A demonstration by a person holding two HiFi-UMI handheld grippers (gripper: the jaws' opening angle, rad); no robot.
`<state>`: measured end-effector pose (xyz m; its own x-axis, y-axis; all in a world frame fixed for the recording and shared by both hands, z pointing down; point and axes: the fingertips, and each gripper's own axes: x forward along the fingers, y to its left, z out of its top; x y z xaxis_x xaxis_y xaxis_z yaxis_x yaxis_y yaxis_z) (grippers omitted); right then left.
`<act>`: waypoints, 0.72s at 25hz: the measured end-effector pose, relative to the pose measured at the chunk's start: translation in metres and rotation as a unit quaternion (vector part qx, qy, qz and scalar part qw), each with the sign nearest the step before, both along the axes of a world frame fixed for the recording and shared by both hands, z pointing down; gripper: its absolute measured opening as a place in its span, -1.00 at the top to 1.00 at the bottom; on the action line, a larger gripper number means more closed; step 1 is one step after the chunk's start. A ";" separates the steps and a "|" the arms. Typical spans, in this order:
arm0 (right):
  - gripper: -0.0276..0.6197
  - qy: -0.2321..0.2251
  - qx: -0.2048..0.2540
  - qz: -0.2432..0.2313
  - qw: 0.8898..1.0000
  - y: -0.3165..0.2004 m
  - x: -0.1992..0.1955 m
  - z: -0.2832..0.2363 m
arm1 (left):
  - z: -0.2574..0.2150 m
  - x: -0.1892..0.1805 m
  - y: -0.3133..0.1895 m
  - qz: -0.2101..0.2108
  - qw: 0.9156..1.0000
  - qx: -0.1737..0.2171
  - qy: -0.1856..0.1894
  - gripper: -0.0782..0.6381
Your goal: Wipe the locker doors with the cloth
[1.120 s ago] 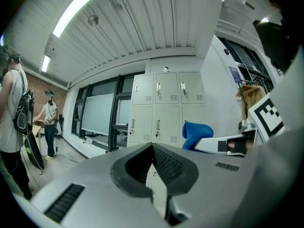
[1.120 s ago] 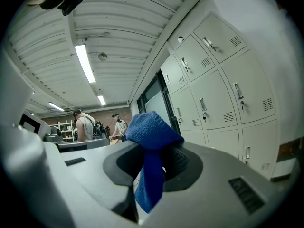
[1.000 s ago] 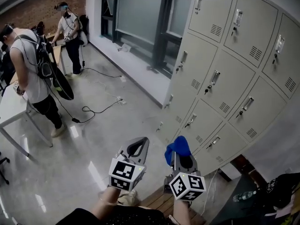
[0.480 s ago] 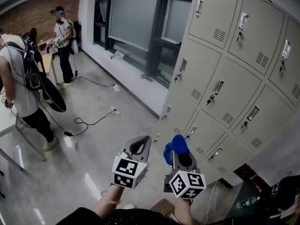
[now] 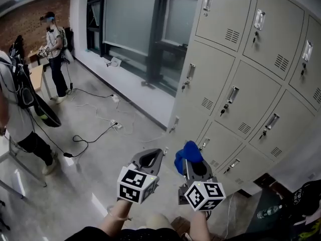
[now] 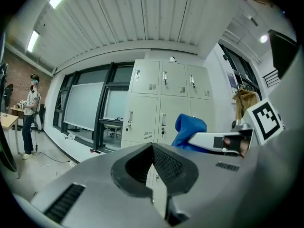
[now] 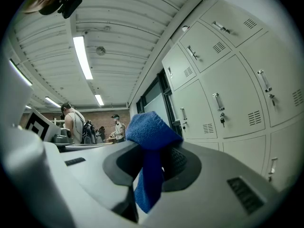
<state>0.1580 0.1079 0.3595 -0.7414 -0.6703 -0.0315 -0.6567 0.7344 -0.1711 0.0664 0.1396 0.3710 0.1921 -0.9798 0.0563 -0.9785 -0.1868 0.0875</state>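
Head view: the left tongs (image 5: 150, 157) are staying closed and empty beside the right tongs (image 5: 193, 165). The right tongs are pinching a blue cloth (image 5: 188, 152), held clear of the grey lockers (image 5: 241, 84). Compared with a second ago, the lockers are filling more of the frame, and a person (image 5: 50, 44) is standing nearer the left edge.

Left gripper view: the left tongs (image 6: 153, 146) are closing on nothing.

Right gripper view: the right tongs (image 7: 153, 152) are clamping the cloth (image 7: 151, 127).

Camera layout
My head camera looks steeply down on my left gripper (image 5: 149, 157) and right gripper (image 5: 193, 165); each gripper camera sits close behind its jaws, tilted upward. All share the lockers (image 5: 235, 99).
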 end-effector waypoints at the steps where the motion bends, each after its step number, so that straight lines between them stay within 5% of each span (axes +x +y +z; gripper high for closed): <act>1: 0.65 0.003 0.002 -0.008 1.000 -0.002 -0.002 -0.002 | -0.003 -0.003 -0.002 -0.001 1.000 0.005 -0.002 0.76; 7: 0.65 -0.044 -0.020 -0.026 0.999 -0.025 -0.012 -0.014 | -0.014 -0.020 -0.022 -0.012 0.999 0.028 -0.010 0.76; 18: 0.65 -0.022 -0.020 -0.020 0.999 -0.101 -0.059 -0.003 | 0.001 -0.056 -0.103 0.001 1.000 0.017 -0.015 0.76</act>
<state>0.0994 0.0073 0.3566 -0.7658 -0.6419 -0.0383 -0.6185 0.7516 -0.2291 0.0107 0.0371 0.3724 0.1935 -0.9807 0.0282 -0.9801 -0.1919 0.0514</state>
